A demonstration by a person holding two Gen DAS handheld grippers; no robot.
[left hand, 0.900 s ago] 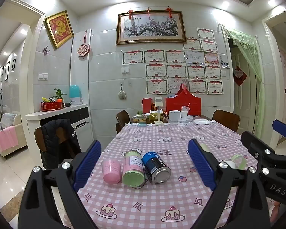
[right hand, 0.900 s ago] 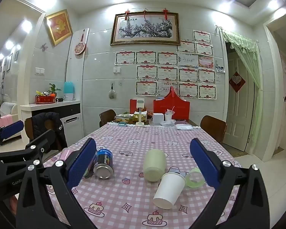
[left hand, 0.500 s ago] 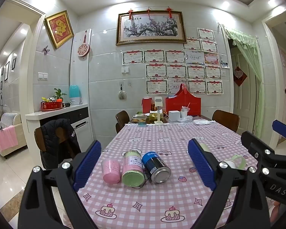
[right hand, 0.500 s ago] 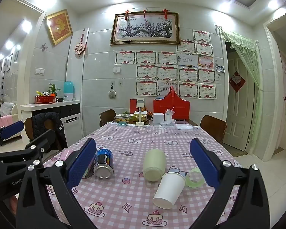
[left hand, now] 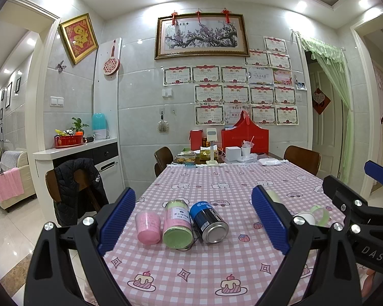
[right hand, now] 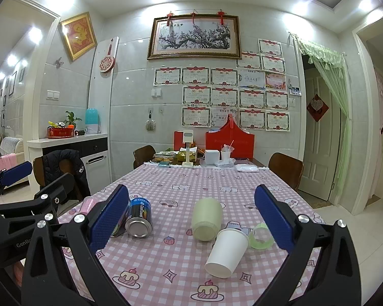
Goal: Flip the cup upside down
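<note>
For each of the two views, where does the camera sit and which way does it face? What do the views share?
Left wrist: sits on the left gripper, facing down the table toward the far wall; its open blue fingers frame a pink cup, green jar and can; the right gripper shows at the right edge.
Right wrist: sits on the right gripper, facing the same way; open fingers frame a pale cup, white paper cup and tape roll; the left gripper shows at the left.
Shared: can, table, wall.
</note>
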